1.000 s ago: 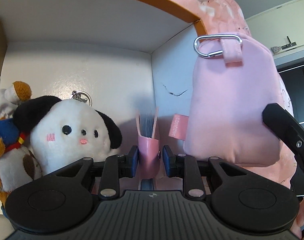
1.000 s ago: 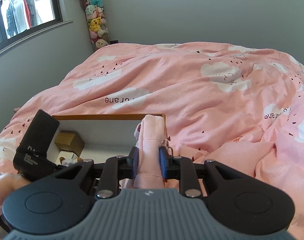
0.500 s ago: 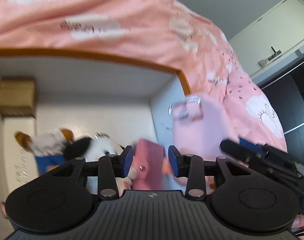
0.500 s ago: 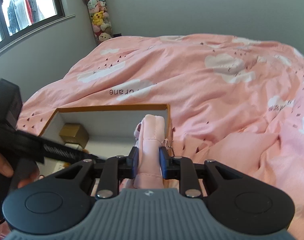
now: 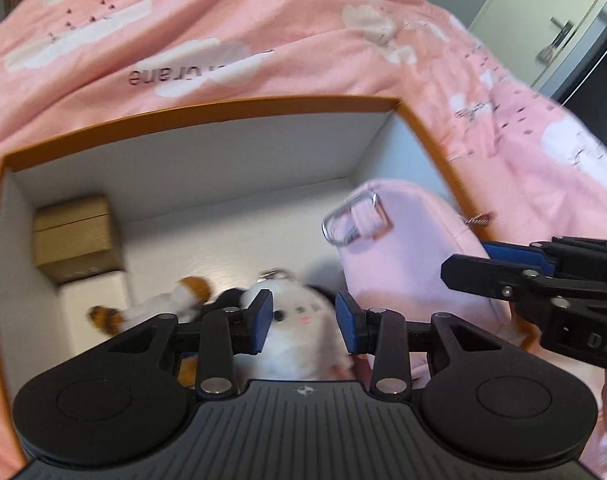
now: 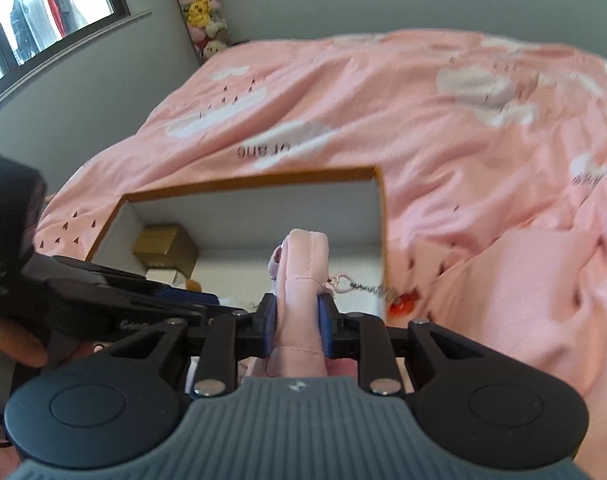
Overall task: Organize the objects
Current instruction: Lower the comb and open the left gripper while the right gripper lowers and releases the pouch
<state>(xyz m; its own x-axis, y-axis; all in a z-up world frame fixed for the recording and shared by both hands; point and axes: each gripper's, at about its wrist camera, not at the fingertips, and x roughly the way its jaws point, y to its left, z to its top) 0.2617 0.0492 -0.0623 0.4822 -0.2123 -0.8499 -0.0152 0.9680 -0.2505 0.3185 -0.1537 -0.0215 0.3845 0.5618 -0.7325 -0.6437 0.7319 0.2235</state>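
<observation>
The right gripper [image 6: 296, 326] is clenched on the pink pouch [image 5: 407, 256], which hangs over the right end of the box [image 5: 207, 110]. Lower it straight into that gap beside the white plush [image 5: 299, 320], probably clear, then release. The left gripper [image 5: 303, 316] has just been opening and grasps nothing; keep it clear.
</observation>
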